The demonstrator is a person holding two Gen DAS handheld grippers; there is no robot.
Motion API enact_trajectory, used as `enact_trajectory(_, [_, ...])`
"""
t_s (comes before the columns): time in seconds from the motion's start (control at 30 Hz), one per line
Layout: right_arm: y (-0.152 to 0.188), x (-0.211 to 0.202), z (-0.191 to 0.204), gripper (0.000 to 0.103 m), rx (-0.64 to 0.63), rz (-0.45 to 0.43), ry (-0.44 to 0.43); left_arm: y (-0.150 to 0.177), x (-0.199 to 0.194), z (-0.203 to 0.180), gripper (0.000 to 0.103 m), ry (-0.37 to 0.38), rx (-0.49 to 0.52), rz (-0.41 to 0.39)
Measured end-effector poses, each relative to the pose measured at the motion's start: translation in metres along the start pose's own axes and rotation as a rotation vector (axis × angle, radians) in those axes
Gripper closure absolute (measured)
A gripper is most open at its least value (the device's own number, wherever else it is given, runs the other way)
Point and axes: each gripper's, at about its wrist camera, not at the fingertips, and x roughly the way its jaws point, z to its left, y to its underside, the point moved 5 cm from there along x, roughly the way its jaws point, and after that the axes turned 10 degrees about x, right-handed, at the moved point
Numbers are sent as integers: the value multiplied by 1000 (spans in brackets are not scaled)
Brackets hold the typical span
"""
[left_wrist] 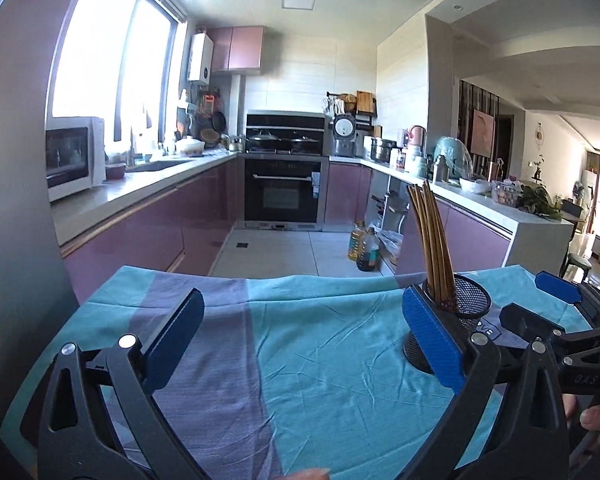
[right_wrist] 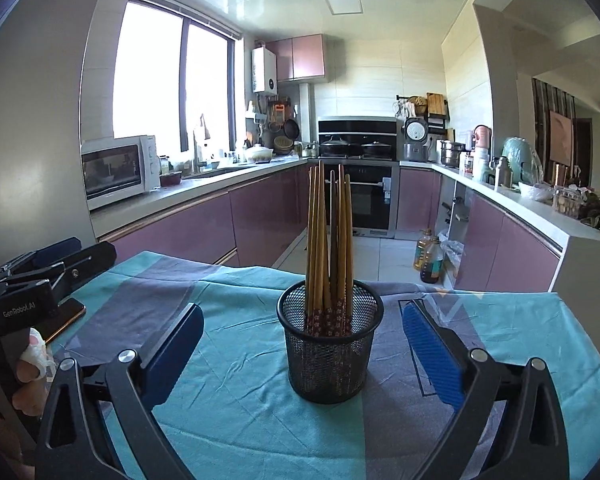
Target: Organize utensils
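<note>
A black mesh cup (right_wrist: 328,356) stands upright on the teal and grey tablecloth (right_wrist: 236,408), holding several wooden chopsticks (right_wrist: 328,240) with patterned ends down. My right gripper (right_wrist: 303,312) is open, its blue pads on either side of the cup and clear of it. In the left wrist view the cup (left_wrist: 470,304) and chopsticks (left_wrist: 430,240) sit just behind my right-hand finger. My left gripper (left_wrist: 302,296) is open over bare cloth (left_wrist: 320,360) with nothing between its fingers. The two grippers are side by side.
A phone (right_wrist: 66,316) lies at the table's left edge under the left gripper's body. Beyond the table's far edge the floor drops away, with oil bottles (right_wrist: 430,256) standing there. Purple kitchen cabinets and a microwave (right_wrist: 118,170) lie further back.
</note>
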Motion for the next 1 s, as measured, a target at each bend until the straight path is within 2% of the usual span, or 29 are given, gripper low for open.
enact_trajectory(0.23, [7,-12,6,7,11,-34,21,2,-24,-1,6,-49,23,-33])
enact_trajectory(1.0, [3,-37,9,7,17,-97,29,2,-49,-7,6,-48,32,-72])
